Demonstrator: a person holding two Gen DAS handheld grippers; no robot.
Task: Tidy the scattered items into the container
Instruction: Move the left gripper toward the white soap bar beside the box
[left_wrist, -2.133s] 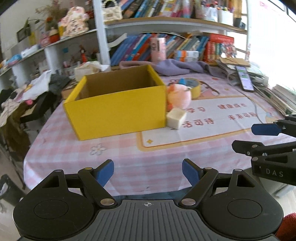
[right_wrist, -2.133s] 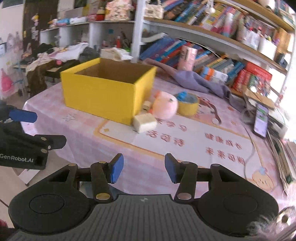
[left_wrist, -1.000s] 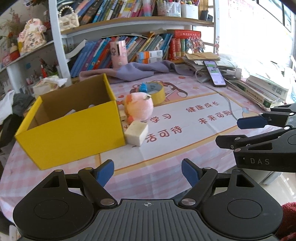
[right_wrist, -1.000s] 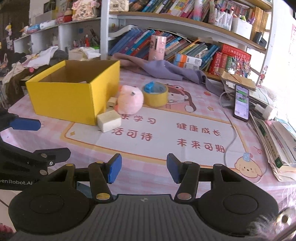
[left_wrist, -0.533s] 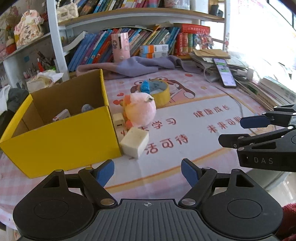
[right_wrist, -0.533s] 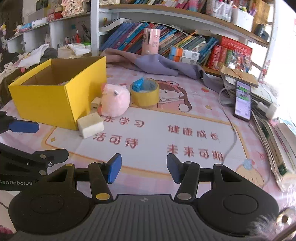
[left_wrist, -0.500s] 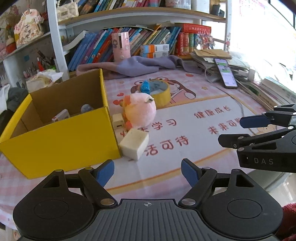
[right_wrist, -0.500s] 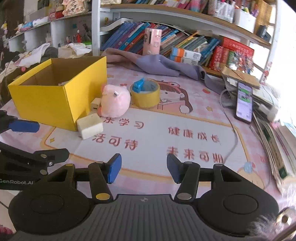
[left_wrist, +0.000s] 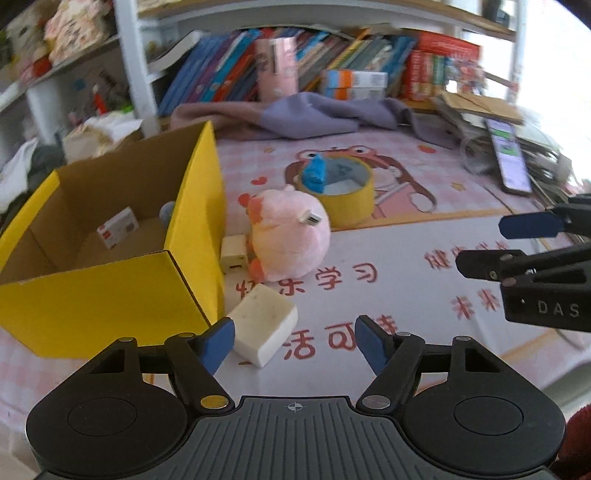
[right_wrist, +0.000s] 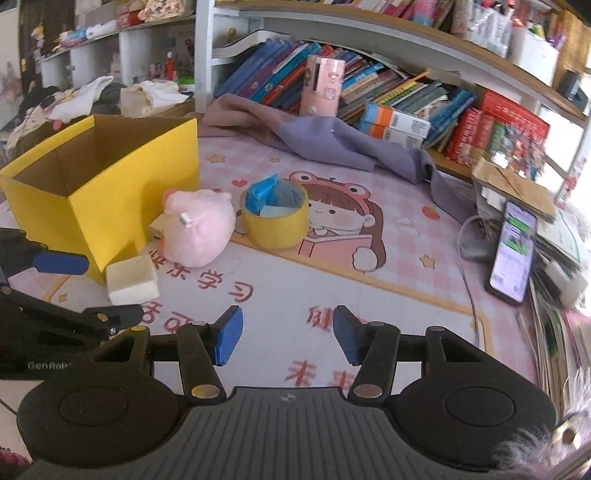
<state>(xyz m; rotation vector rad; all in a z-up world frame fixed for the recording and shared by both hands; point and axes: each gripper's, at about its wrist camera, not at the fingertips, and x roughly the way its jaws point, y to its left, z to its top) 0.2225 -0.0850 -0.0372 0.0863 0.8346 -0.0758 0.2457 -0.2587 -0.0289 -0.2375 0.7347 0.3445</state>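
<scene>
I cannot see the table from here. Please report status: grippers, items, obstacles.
Left gripper closing, nothing between its fingers; right gripper open, empty. White block, pink plush, tape roll outside the yellow box. Nothing blocks the block.

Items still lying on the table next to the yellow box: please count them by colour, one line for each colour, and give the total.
Pink: 1, the plush toy
Yellow: 1, the tape roll
Blue: 1, the crumpled wrapper inside the tape roll
Cream or off-white: 2, the sponge block and the small charger plug
Total: 5
</scene>
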